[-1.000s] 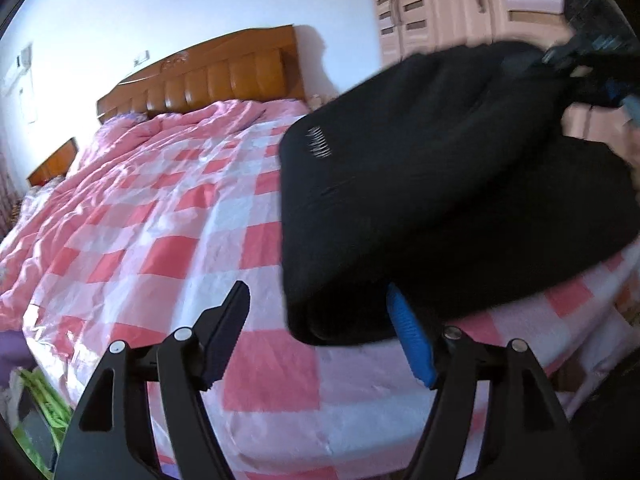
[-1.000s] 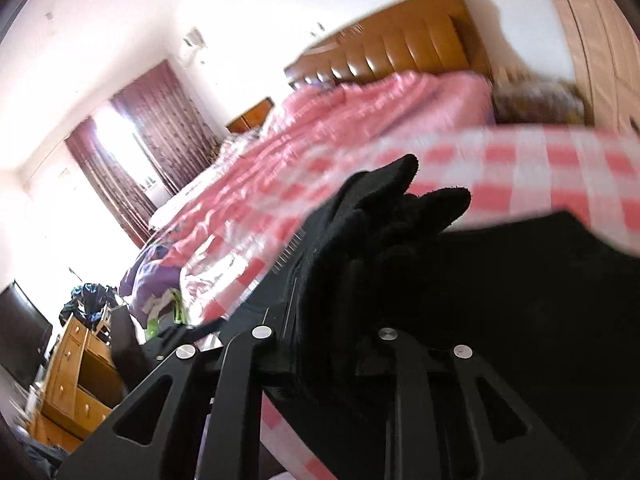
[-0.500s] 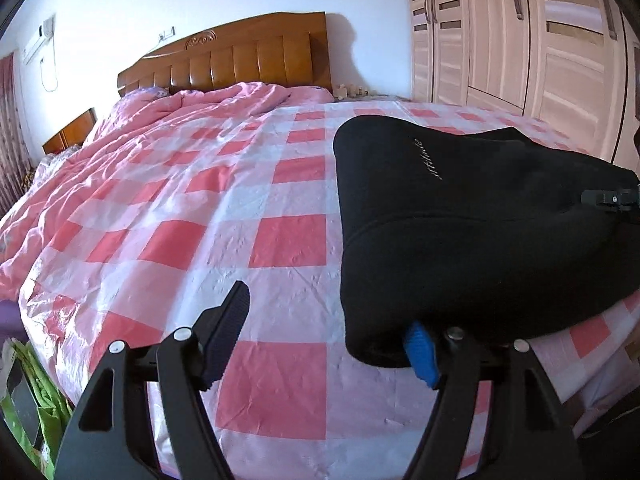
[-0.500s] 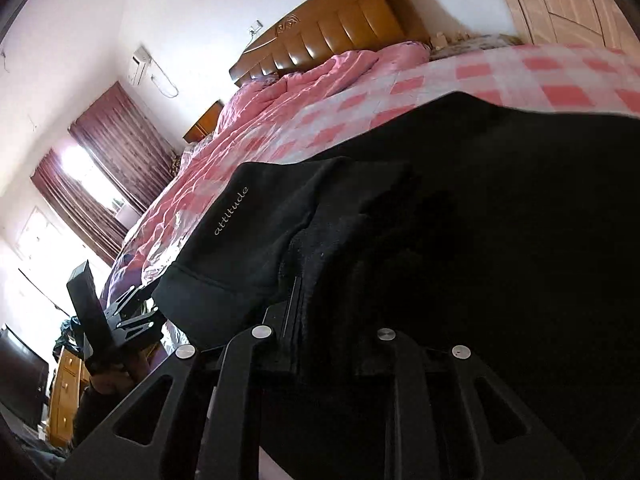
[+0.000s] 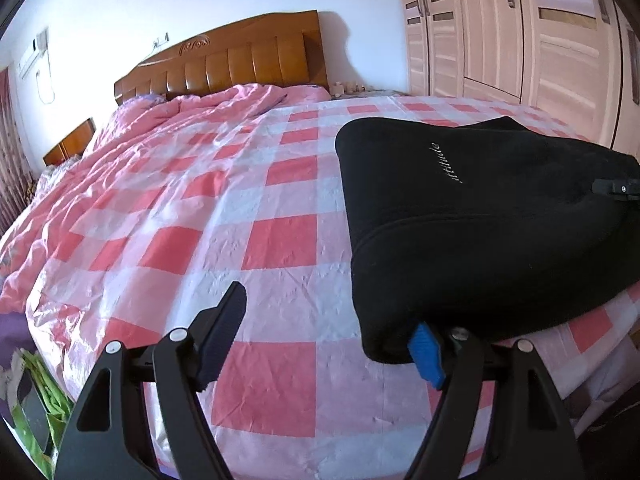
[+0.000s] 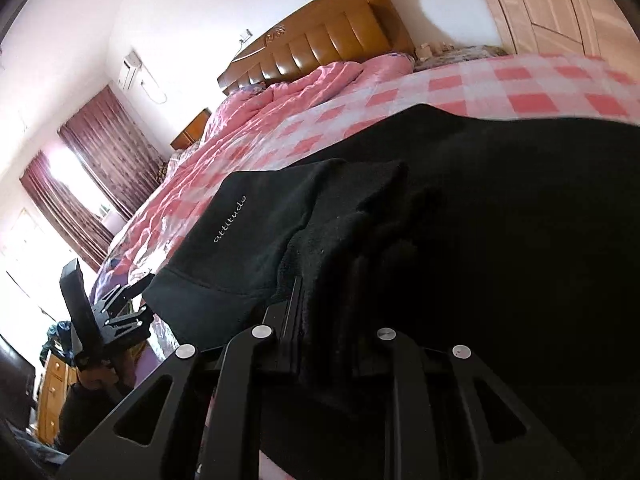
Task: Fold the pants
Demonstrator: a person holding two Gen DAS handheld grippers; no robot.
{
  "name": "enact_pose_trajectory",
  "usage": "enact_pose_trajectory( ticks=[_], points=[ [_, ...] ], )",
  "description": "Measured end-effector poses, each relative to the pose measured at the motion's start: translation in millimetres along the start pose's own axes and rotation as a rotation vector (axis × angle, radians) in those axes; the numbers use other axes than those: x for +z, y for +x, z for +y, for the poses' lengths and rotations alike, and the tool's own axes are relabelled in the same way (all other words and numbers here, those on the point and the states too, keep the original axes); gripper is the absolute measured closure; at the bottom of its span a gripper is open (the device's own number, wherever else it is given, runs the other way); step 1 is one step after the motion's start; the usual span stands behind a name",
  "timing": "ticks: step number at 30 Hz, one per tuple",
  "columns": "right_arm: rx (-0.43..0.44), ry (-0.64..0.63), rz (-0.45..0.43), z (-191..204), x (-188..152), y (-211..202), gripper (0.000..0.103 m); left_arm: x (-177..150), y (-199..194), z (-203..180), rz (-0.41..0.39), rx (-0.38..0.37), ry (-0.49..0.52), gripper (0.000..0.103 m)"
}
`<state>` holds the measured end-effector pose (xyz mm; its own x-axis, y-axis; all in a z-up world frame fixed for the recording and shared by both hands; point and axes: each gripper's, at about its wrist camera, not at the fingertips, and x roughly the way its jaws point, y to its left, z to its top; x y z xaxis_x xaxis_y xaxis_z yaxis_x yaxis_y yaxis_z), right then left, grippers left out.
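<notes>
1. Nearest in the left wrist view, the left tool is spread wide over the near edge of the bed. Its jaws have just been opening. One finger stands over bare sheet; the blue-padded finger sits at the near corner of the pants, and nothing is pinched between the two.
2. In the right wrist view, the right tool is pressed nearly together, pinching a bunched fold of the black pants between its fingers.
3. The pants lie folded in a thick black bundle on the pink and white checked sheet, near the bed's near right corner. Small pale lettering shows on the top layer.
4. Beyond them, a rumpled pink quilt lies along the far left side of the bed.
5. A wooden headboard stands at the far edge, against a white wall.
6. Pale wardrobe doors stand to the right of the bed.
</notes>
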<state>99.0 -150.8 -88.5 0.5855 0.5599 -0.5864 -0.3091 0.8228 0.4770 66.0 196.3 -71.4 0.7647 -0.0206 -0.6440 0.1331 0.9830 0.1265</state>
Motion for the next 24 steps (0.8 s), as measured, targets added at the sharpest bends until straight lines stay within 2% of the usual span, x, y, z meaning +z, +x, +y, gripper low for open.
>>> enact_pose_trajectory(
  ticks=[4,5,6,8,9,12,15,17,20,21,23,24],
  points=[
    [-0.016,0.002,0.013,-3.5,-1.8,-0.8,0.081,-0.5,-2.5,-3.2,0.007,0.015,0.014,0.027],
    [-0.028,-0.009,0.014,-2.5,-1.8,-4.7,0.069,-1.2,-4.8,-4.3,0.01,0.015,0.025,0.028],
    [-0.043,-0.017,0.014,-1.4,-1.5,-8.8,0.064,-2.3,-9.6,-5.1,0.022,0.005,0.044,0.028],
    [-0.098,-0.049,-0.02,1.3,-0.6,-25.1,0.028,-4.9,-23.6,-5.6,0.031,-0.027,0.081,0.021],
    [-0.132,-0.076,-0.054,4.3,-0.6,-34.6,0.024,-7.0,-37.6,-3.8,0.035,-0.057,0.102,0.021],
    [-0.204,-0.201,-0.092,24.0,4.4,-46.1,0.024,2.9,-71.1,7.0,-0.024,-0.115,0.055,0.021],
    [-0.162,-0.334,-0.083,60.3,9.6,-30.0,0.027,40.9,-84.4,10.4,-0.119,-0.171,-0.035,0.016],
    [-0.163,-0.419,-0.052,83.0,8.8,-10.6,0.032,69.6,-72.7,-1.4,-0.132,-0.241,-0.055,0.007],
    [-0.184,-0.478,0.011,96.2,3.6,16.2,0.032,106.1,-25.3,-34.0,-0.067,-0.337,-0.035,0.007],
    [-0.199,-0.48,0.037,95.1,0.3,22.8,0.032,116.4,0.8,-48.1,-0.008,-0.379,-0.031,0.007],
    [-0.27,-0.497,0.084,81.9,-12.5,33.8,0.035,121.3,28.6,-63.4,0.051,-0.404,-0.011,0.007],
    [-0.268,-0.503,0.073,76.5,-17.0,32.4,0.035,119.1,51.3,-71.4,0.101,-0.377,0.009,0.007]
  ],
)
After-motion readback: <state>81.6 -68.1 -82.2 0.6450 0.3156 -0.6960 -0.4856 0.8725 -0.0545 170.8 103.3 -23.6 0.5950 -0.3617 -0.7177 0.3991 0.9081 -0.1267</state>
